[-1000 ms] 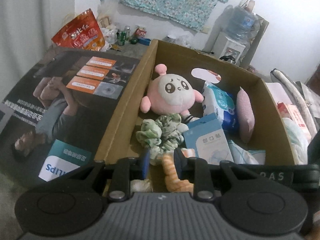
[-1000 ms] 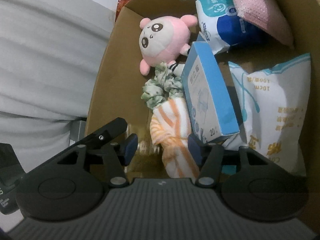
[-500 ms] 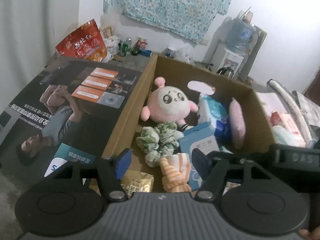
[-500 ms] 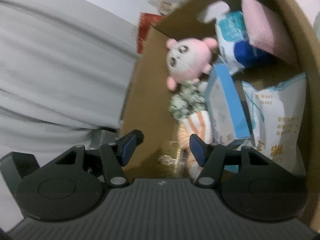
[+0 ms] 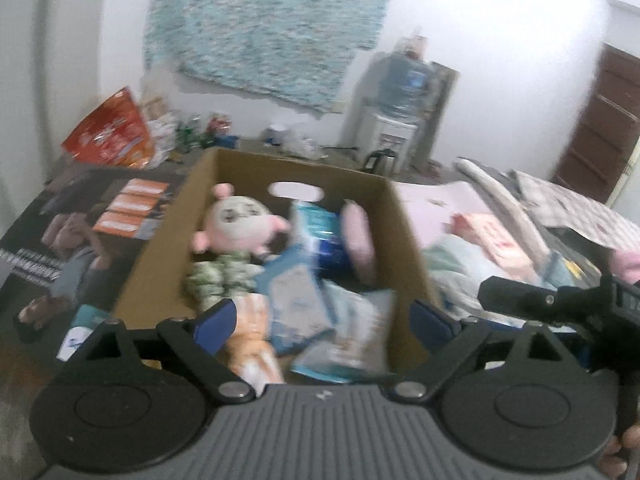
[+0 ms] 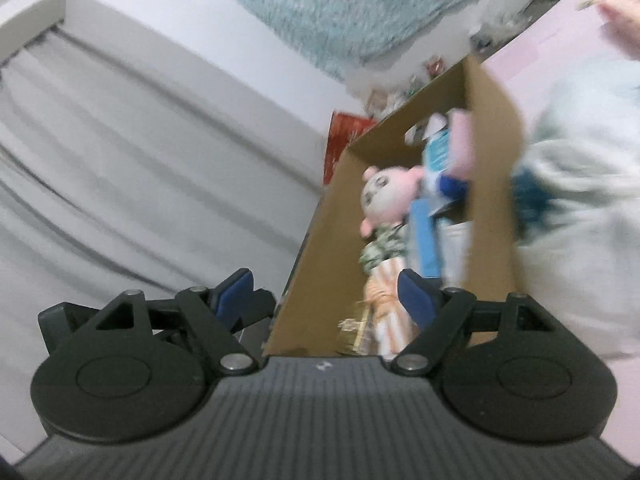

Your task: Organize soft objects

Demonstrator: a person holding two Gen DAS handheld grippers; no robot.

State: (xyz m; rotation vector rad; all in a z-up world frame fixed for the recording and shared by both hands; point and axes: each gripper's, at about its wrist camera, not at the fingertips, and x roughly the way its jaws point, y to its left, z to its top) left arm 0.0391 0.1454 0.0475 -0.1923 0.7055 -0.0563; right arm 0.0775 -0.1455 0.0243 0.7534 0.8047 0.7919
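Step in hand: release complete; both tools clear of the cardboard box (image 5: pixel 404 232), judged ready for the next soft item.
Left gripper (image 5: pixel 324 320): jaws opening, nothing between the pads.
Right gripper (image 6: pixel 324 292): jaws opening, empty.
Orange striped cloth (image 5: pixel 252 344): lies inside the box at its near end, just below the green scrunchie (image 5: pixel 220 276).
Other contents: pink plush toy (image 5: pixel 240 224) toward the far wall; blue packets beside it on the right.
Next source: pale soft items (image 5: pixel 468 264) on the bed, right of the box.
Procedure: keep jaws wide; clear the box rim before lowering.
Caution: both views are blurred; confirm the target before clamping.
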